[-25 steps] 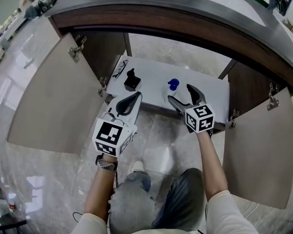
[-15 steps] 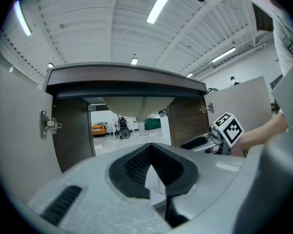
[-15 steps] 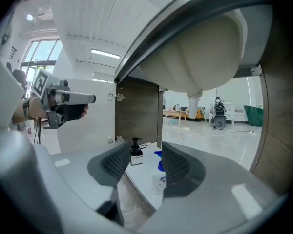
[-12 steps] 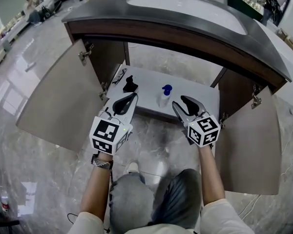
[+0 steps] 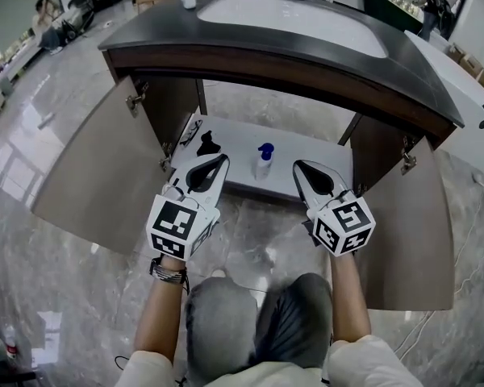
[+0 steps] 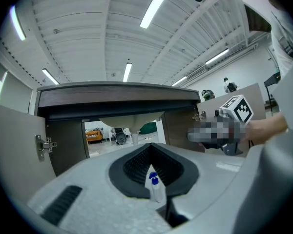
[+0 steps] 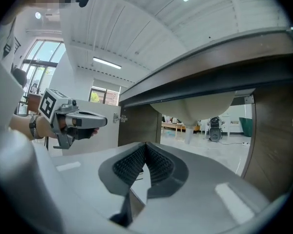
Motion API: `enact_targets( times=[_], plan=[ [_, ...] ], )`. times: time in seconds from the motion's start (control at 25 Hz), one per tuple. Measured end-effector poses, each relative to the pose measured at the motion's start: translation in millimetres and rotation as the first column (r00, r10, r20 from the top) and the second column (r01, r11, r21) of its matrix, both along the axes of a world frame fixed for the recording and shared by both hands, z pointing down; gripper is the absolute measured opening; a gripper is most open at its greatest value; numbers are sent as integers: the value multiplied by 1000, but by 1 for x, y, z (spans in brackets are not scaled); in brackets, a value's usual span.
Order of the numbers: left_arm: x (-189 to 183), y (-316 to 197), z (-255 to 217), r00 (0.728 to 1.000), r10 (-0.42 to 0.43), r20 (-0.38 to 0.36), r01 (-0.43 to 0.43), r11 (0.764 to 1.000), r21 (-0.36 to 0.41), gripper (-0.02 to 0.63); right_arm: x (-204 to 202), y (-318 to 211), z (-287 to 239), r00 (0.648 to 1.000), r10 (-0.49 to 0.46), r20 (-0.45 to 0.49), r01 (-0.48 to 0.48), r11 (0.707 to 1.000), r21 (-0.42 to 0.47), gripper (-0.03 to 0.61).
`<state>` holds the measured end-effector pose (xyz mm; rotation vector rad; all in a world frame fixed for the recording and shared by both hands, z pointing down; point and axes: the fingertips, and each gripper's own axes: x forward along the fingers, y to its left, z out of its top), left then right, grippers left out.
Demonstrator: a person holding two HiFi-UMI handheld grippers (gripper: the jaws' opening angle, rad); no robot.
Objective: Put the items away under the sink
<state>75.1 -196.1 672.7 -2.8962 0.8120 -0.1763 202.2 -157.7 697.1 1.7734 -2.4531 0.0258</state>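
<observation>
Under the sink the cabinet stands open, with a white shelf (image 5: 306, 156) inside. On it stands a clear spray bottle with a blue top (image 5: 263, 160), and to its left a small black item (image 5: 207, 143). My left gripper (image 5: 207, 170) hangs in front of the shelf's left part, shut and empty. My right gripper (image 5: 313, 179) hangs in front of the shelf's right part, also shut and empty. In the left gripper view the bottle (image 6: 155, 187) shows far off through the gap behind the shut tips of the left gripper (image 6: 150, 145). The right gripper (image 7: 145, 145) points under the basin.
Both cabinet doors are swung wide, one at the left (image 5: 105, 168) and one at the right (image 5: 407, 232). A dark wiry thing (image 5: 187, 131) lies at the shelf's far left. The dark countertop (image 5: 250, 39) overhangs the opening. The person's knees (image 5: 250, 329) are below the grippers.
The right gripper's jaws stood apart near the bottle a second ago and are now shut. Both grippers have drawn back from the shelf, and the view has risen.
</observation>
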Motion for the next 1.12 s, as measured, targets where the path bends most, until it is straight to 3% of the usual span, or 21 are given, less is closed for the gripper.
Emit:
enact_targets(
  times=[0.56, 0.72, 0.88, 1.12],
  plan=[
    [1, -26, -66, 999, 18, -46, -15, 997, 72, 2, 1, -4, -76, 997, 69, -29, -68, 998, 16, 6],
    [5, -37, -127, 996, 33, -79, -25, 995, 100, 2, -9, -6, -142, 997, 60, -56, -59, 998, 30, 5],
    [8, -41, -203, 998, 51, -47, -45, 992, 121, 2, -11, -13, -226, 997, 61, -51, -58, 997, 52, 5],
    [-3, -39, -324, 999, 27, -28, -25, 997, 75, 2, -15, -13, -352, 996, 67, -52, -65, 997, 44, 5]
  ],
)
